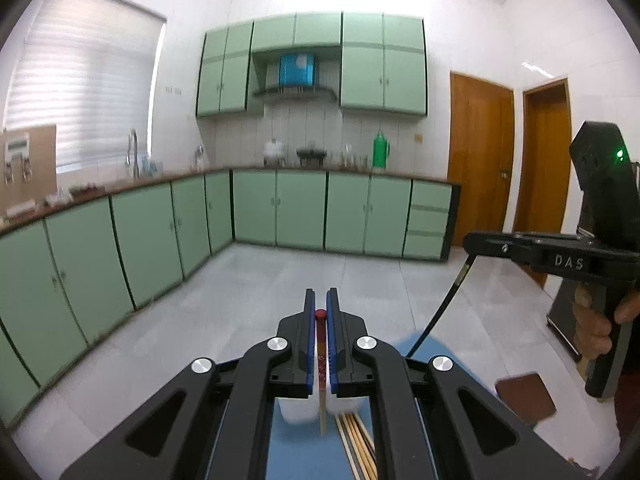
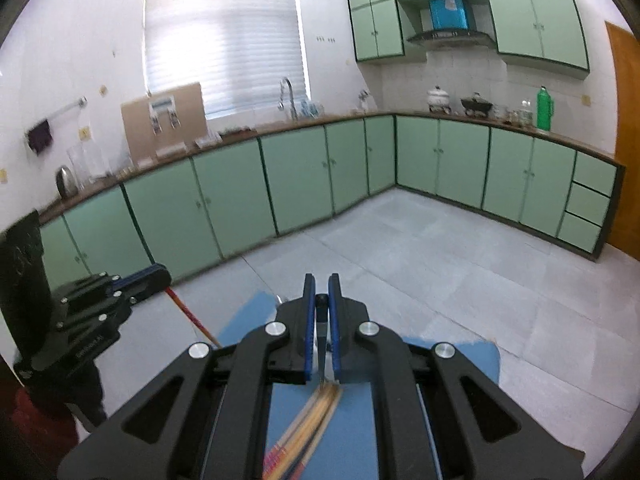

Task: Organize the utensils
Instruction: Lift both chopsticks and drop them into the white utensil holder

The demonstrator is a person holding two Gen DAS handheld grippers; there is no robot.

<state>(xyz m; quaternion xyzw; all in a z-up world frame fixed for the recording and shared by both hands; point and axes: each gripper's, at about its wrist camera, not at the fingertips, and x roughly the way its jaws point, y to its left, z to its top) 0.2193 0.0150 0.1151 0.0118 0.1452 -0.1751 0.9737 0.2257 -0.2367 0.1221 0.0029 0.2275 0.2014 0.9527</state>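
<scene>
From the left wrist camera, nearest at 6 o'clock, lies a blue mat (image 1: 304, 452) with a bundle of loose chopsticks (image 1: 358, 440) running toward 5 o'clock, and a white container (image 1: 298, 410) on the mat just behind the tool. The left tool (image 1: 320, 308) is clamped on a single red-tipped chopstick (image 1: 321, 364), which stands upright between the blue pads, its red end showing at the top and its pale wooden end hanging down over the mat. At 4 o'clock a brown square object (image 1: 524, 398) is partly in view, too blurred to name. At 3 o'clock the right tool (image 1: 476, 242) is seen side-on, clamped on a black utensil handle (image 1: 440, 312) that slants down toward the mat.

From the right wrist camera, the chopstick bundle (image 2: 308, 428) lies at 6 o'clock on the mat (image 2: 360, 432), blurred. The right tool (image 2: 321, 292) is closed on the dark-handled utensil (image 2: 321, 328), held upright between its pads. At 9 o'clock the left tool (image 2: 156, 274) grips the red-tipped chopstick (image 2: 192, 316), which slants down toward the mat.

Beyond both, at 12 o'clock, a grey tiled floor (image 1: 280, 280) stretches to green cabinets (image 1: 300, 208) under a brown kitchen surface (image 2: 460, 118).
</scene>
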